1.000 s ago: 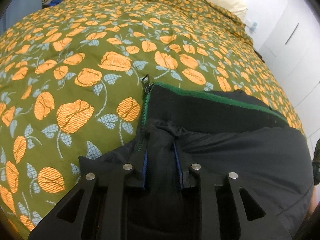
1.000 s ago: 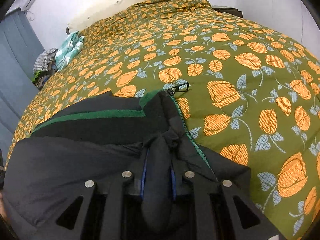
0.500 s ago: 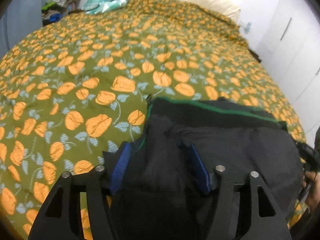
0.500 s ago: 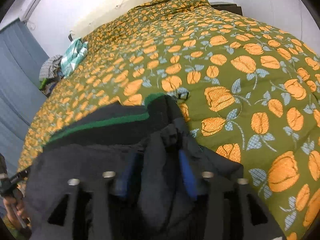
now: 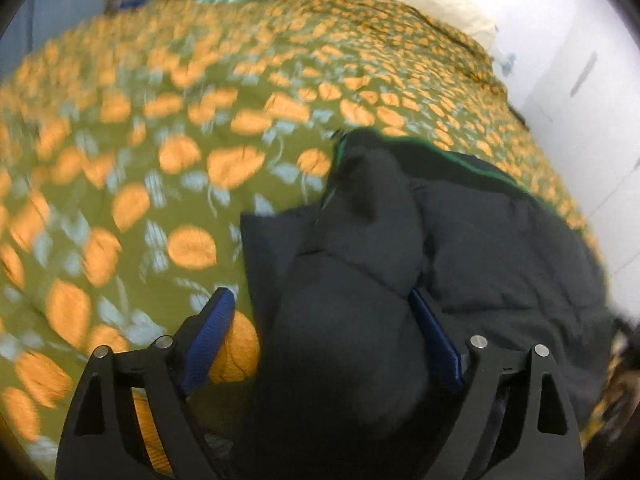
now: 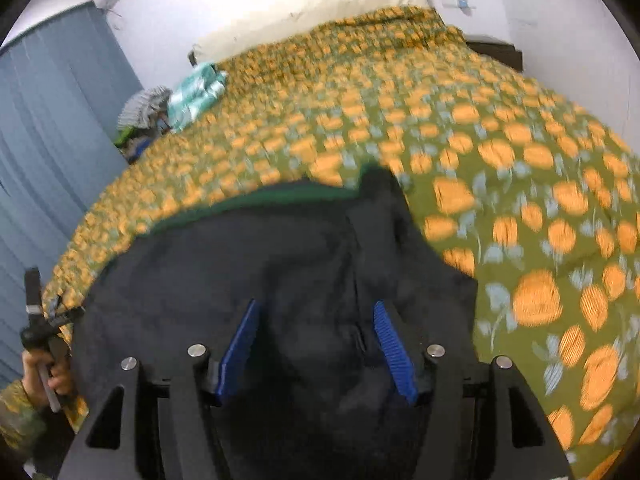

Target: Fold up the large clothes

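Observation:
A black padded jacket (image 5: pixel 500 248) with a green collar edge lies folded on the bed near its front edge; it also shows in the right wrist view (image 6: pixel 248 268). My left gripper (image 5: pixel 320 312) is open over the jacket's left end, its blue pads (image 5: pixel 208 332) wide apart with a fold of jacket between them. My right gripper (image 6: pixel 316 320) is open over the jacket's right end, its blue pads (image 6: pixel 390 344) spread around a bulge of fabric. Both views are blurred by motion.
The bed has an olive cover (image 6: pixel 500 168) with orange flowers. Loose clothes (image 6: pixel 196 92) lie at its far left corner by a blue curtain (image 6: pixel 48 128). A cream pillow (image 6: pixel 320 4) and white walls stand behind. The left hand and its gripper handle (image 6: pixel 40 340) show at the left edge.
Both grippers have opened from shut on the jacket to wide apart and pulled back and up. The jacket stays on the bed.

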Demonstrator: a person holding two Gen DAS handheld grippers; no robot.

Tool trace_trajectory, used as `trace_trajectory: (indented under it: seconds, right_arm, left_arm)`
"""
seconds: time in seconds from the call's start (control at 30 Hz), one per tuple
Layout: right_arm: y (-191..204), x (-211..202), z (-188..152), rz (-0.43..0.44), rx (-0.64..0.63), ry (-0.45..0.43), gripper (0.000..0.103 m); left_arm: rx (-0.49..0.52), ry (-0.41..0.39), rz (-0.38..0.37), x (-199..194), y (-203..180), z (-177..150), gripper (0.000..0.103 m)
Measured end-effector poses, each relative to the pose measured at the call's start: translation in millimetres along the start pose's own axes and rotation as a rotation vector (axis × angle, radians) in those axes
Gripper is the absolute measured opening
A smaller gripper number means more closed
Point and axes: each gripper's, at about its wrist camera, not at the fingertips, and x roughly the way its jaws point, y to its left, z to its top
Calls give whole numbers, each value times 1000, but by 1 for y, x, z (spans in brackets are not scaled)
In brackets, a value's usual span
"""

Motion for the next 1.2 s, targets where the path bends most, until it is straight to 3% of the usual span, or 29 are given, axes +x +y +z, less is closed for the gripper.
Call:
trace_trajectory:
  seconds: [0.07, 0.2, 0.47, 0.6, 0.73, 0.83, 1.0, 1.1, 1.2]
  right_arm:
    - [-12, 7, -10, 40, 26, -16, 62]
    - [-15, 10, -14, 52, 40, -30, 62]
    - [-16, 12, -17, 59, 39, -38, 62]
    - [-10, 5, -8, 28, 20, -12, 62]
    - [-6, -22, 2, 40, 50, -58, 62]
    - [-4, -44, 5, 62, 65, -108, 62]
    - [5, -60, 1, 100, 74, -112, 62]
    - [16, -67, -5, 105, 40, -106, 62]
    - [24, -75, -12, 114, 7, -104, 62]
  left_arm:
    - [-59, 17, -44, 6, 9, -2, 90]
    - [-10, 4, -4, 6, 0, -3, 91]
    - [-17, 14, 22, 4, 1, -2, 95]
    - [19, -5, 59, -24, -11, 5, 87]
    - [81, -98, 3, -71, -39, 10, 88]
    - [175, -105, -68, -85, -79, 14, 90]
    - [342, -63, -151, -63, -157, 24, 90]
    - [391, -1, -128, -23, -188, 33, 90]
    - [395, 113, -80, 28, -197, 26, 90]
